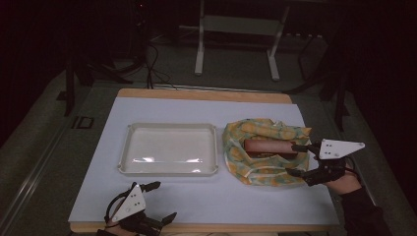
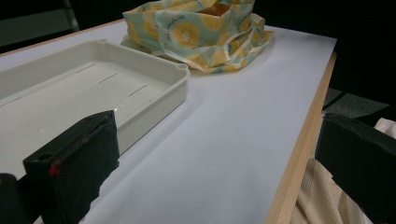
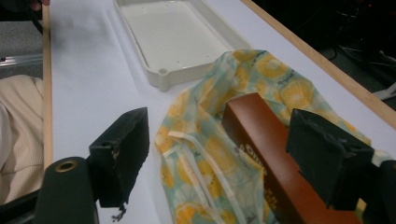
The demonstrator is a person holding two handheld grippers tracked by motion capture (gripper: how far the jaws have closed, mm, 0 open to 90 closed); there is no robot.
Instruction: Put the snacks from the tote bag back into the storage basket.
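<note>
Currently, the brown box (image 1: 270, 147) lies on the opened lemon-print cloth bag (image 1: 265, 172) at the right side of the white table sheet (image 1: 196, 201), just beside the white tray (image 1: 169, 169).

1. Right gripper (image 1: 297, 160): positioned at the right end of the box. In the right gripper view, the box (image 3: 261, 140) runs between the 2 jaws close against the right-hand jaw; whether that jaw touches it cannot be told. A clear gap with bag fabric (image 3: 196, 158) separates the box from the left-hand jaw. The jaws stand part-way apart and are not clamped on the box.

2. Left gripper (image 1: 164, 201): positioned at the near left edge of the table, well apart from the bag. Its jaws are spread wide with nothing between them; the tray (image 2: 154, 70) lies ahead of it.
</note>
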